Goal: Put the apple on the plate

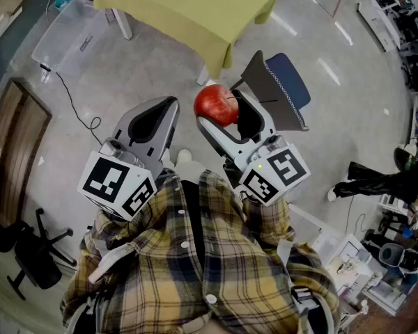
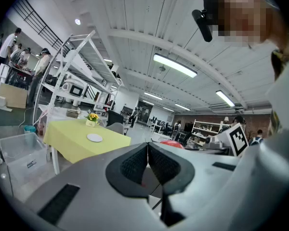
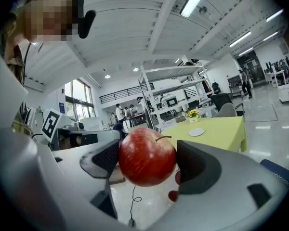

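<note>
The right claw [image 3: 149, 163], spread wide, grips the round red apple [image 3: 145, 154]; left claw [image 2: 148, 163] closed, empty. Carry it level, grip firm, to the white plate [image 3: 196, 132] on the far yellow-green worktop [image 3: 219, 129].

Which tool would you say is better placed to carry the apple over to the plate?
Right. The right tool grips the apple between its jaws, while the left tool is shut and empty. The plate lies ahead on the yellow table.
</note>
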`<state>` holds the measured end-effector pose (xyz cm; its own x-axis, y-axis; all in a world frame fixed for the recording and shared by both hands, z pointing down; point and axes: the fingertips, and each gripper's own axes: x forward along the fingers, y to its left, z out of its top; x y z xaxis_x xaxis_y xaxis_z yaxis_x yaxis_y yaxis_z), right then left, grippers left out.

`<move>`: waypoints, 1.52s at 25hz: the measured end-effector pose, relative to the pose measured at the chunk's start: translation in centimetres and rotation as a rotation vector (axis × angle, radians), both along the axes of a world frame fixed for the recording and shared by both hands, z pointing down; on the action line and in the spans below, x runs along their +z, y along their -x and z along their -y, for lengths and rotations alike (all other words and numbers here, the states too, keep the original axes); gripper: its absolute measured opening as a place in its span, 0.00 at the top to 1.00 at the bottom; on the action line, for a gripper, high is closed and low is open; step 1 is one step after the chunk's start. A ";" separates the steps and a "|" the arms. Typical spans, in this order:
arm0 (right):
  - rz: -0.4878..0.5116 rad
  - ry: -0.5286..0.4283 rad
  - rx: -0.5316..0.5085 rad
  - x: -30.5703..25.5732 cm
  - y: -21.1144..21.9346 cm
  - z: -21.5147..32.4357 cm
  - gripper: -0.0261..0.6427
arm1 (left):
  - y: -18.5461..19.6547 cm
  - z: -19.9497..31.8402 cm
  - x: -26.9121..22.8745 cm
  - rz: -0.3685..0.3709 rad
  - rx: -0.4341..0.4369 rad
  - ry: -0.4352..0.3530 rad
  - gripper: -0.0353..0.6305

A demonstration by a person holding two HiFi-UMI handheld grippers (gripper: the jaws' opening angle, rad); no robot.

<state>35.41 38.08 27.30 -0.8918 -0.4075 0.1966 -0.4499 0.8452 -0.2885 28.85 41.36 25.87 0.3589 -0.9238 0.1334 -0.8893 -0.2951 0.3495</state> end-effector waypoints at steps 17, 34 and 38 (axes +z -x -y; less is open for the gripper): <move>0.010 0.013 0.030 1.3 -1.5 0.2 0.42 | 0.2 -0.1 0.7 -0.001 -0.032 -0.017 0.93; -0.022 0.062 0.039 3.6 2.3 4.6 0.42 | 4.7 4.3 3.1 -0.031 -0.055 0.036 0.93; -0.035 0.058 0.042 3.3 5.6 7.7 0.42 | 8.3 7.7 2.6 -0.033 -0.049 0.021 0.93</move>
